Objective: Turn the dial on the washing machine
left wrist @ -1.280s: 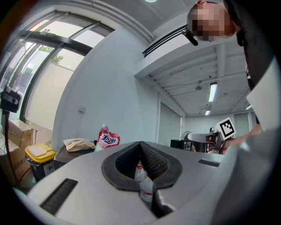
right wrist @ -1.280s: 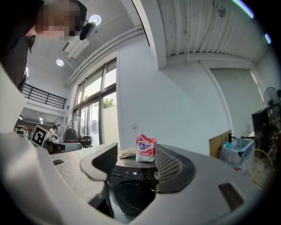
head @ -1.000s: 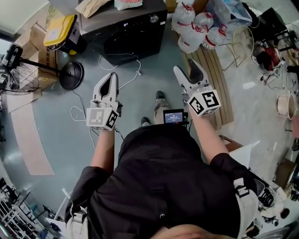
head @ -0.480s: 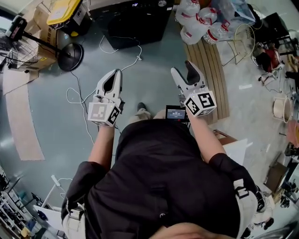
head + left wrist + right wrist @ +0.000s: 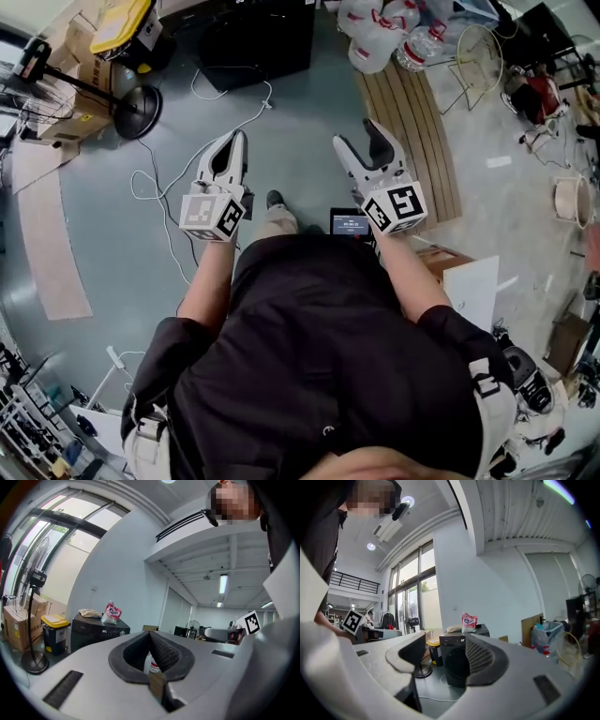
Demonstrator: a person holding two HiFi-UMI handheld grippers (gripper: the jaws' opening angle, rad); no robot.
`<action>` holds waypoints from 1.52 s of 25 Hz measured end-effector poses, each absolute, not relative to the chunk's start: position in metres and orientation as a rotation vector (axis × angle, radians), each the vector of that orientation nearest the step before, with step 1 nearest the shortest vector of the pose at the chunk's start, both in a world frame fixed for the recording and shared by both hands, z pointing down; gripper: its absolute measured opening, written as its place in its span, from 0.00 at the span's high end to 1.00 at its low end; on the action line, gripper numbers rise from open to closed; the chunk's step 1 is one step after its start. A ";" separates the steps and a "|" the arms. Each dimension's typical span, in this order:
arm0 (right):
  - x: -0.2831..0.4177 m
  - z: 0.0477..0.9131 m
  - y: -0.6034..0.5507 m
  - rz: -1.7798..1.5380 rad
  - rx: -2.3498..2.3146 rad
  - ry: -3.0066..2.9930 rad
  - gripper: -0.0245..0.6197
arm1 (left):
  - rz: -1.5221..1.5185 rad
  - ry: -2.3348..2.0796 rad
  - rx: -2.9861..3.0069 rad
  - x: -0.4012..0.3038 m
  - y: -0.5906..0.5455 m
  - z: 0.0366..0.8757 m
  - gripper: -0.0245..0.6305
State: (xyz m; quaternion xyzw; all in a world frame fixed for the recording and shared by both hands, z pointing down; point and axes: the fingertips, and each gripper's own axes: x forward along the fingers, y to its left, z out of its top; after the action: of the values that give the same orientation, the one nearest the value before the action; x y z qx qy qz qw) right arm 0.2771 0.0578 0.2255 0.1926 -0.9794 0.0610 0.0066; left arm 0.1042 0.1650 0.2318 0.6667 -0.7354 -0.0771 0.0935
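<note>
The washing machine (image 5: 253, 42) is seen well ahead across the floor (image 5: 300, 112), at the top edge of the head view, out of reach of both tools. The left gripper (image 5: 234, 142) is held with jaws pressed together on nothing. The right gripper (image 5: 360, 141) is spread and empty, with the machine framed between its jaws. The dial (image 5: 123, 633) is barely made out, a small round knob at the panel's right end. It is judged rigid, smooth-rimmed and probably stiff, best pinched across opposite sides of its rim.
</note>
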 end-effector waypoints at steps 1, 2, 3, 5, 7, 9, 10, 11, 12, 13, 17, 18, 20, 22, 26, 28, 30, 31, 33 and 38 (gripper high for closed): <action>0.293 0.229 0.062 0.212 0.610 -3.063 0.54 | -0.226 -2.171 1.988 0.124 0.166 0.232 0.97; 0.310 0.233 0.064 0.233 0.619 -3.061 0.54 | -0.219 -2.162 2.005 0.144 0.168 0.232 0.97; 0.325 0.237 0.065 0.251 0.630 -3.060 0.54 | -0.205 -2.154 2.024 0.163 0.169 0.231 0.97; 0.348 0.242 0.069 0.279 0.649 -3.066 0.54 | -0.169 -2.141 2.050 0.193 0.176 0.233 0.97; 0.361 0.245 0.075 0.300 0.657 -3.082 0.54 | -0.139 -2.135 2.045 0.207 0.187 0.237 0.97; 0.365 0.244 0.081 0.314 0.656 -3.098 0.54 | -0.119 -2.140 2.029 0.210 0.197 0.238 0.97; 0.366 0.243 0.083 0.315 0.654 -3.102 0.54 | -0.110 -2.146 2.023 0.210 0.201 0.236 0.97; 0.366 0.243 0.085 0.313 0.652 -3.105 0.54 | -0.103 -2.153 2.019 0.209 0.205 0.234 0.97; 0.366 0.243 0.086 0.310 0.652 -3.105 0.54 | -0.098 -2.161 2.019 0.208 0.207 0.231 0.97; 0.366 0.243 0.087 0.308 0.655 -3.105 0.55 | -0.095 -2.167 2.023 0.207 0.208 0.228 0.97; 0.355 0.245 0.104 0.304 0.641 -3.103 0.57 | -0.096 -2.157 2.055 0.200 0.216 0.224 0.97; 0.352 0.244 0.108 0.301 0.634 -3.101 0.60 | -0.102 -2.148 2.060 0.197 0.217 0.224 0.97; 0.347 0.244 0.110 0.293 0.629 -3.089 0.66 | -0.119 -2.132 2.069 0.193 0.217 0.222 0.97; 0.345 0.244 0.112 0.286 0.627 -3.076 0.74 | -0.132 -2.119 2.082 0.191 0.218 0.218 0.97; 0.332 0.244 0.127 0.272 0.609 -3.055 0.96 | -0.126 -2.126 2.094 0.175 0.237 0.215 0.97; 0.317 0.245 0.142 0.249 0.578 -3.029 0.96 | -0.126 -2.124 2.070 0.159 0.252 0.220 0.97; 0.302 0.244 0.154 0.215 0.565 -3.003 0.96 | -0.120 -2.127 2.039 0.144 0.265 0.230 0.97; 0.297 0.244 0.157 0.198 0.571 -2.992 0.96 | -0.115 -2.133 2.023 0.138 0.270 0.235 0.97; 0.294 0.246 0.158 0.188 0.600 -2.974 0.96 | -0.101 -2.141 1.998 0.133 0.277 0.246 0.97; 0.285 0.240 0.168 0.152 0.585 -3.017 0.96 | -0.002 -2.135 2.052 0.138 0.286 0.249 0.97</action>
State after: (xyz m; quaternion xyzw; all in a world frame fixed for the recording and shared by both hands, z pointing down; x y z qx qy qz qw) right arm 0.2855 0.1685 0.2402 0.1900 -0.9800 0.0495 0.0325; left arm 0.1380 0.2859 0.2493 0.6901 -0.7181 -0.0007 0.0899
